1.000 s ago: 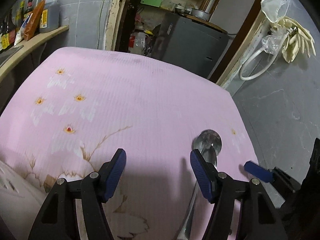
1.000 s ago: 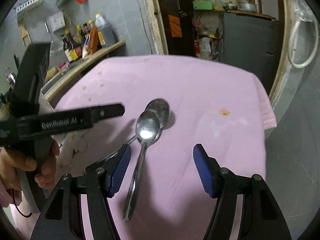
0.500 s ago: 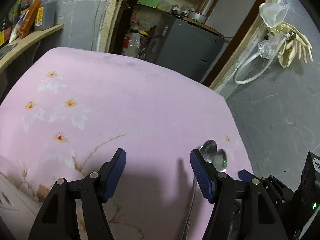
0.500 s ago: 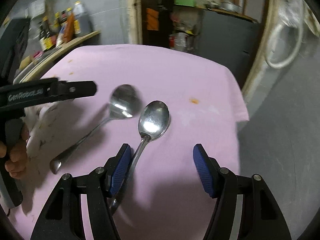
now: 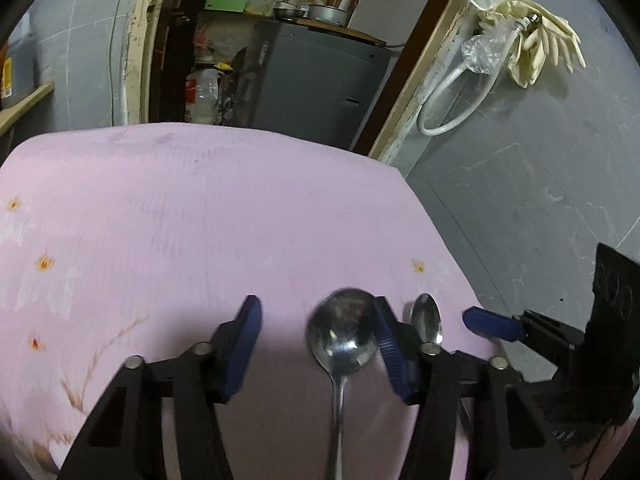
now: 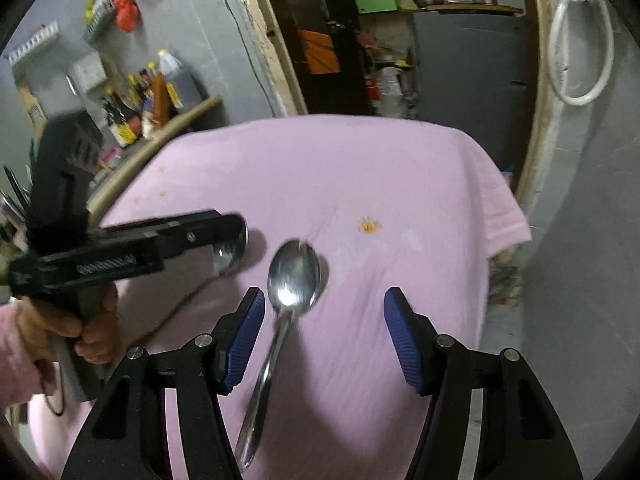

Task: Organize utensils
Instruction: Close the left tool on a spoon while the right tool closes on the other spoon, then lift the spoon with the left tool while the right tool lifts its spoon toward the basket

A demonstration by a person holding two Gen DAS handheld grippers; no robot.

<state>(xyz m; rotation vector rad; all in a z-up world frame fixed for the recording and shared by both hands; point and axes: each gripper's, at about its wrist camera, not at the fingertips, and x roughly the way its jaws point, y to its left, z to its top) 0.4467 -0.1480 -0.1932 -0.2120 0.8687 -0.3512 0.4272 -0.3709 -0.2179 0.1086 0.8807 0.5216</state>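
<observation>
Both grippers are shifting over separate spoons. The left gripper (image 5: 318, 346) is narrowing around one spoon (image 5: 342, 336), unclamped; the right gripper (image 6: 324, 336) is narrowing around the other spoon (image 6: 294, 276), gripping nothing.

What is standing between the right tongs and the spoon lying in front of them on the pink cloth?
Nothing visible. The spoon lies bare on the pink cloth, its handle running down between the open right tongs. The left tongs hover over the other spoon beside it, not across the path.

Both claws narrowed (nothing gripped), the left claw (image 5: 318, 348) now straddling a spoon (image 5: 344, 340).
</observation>
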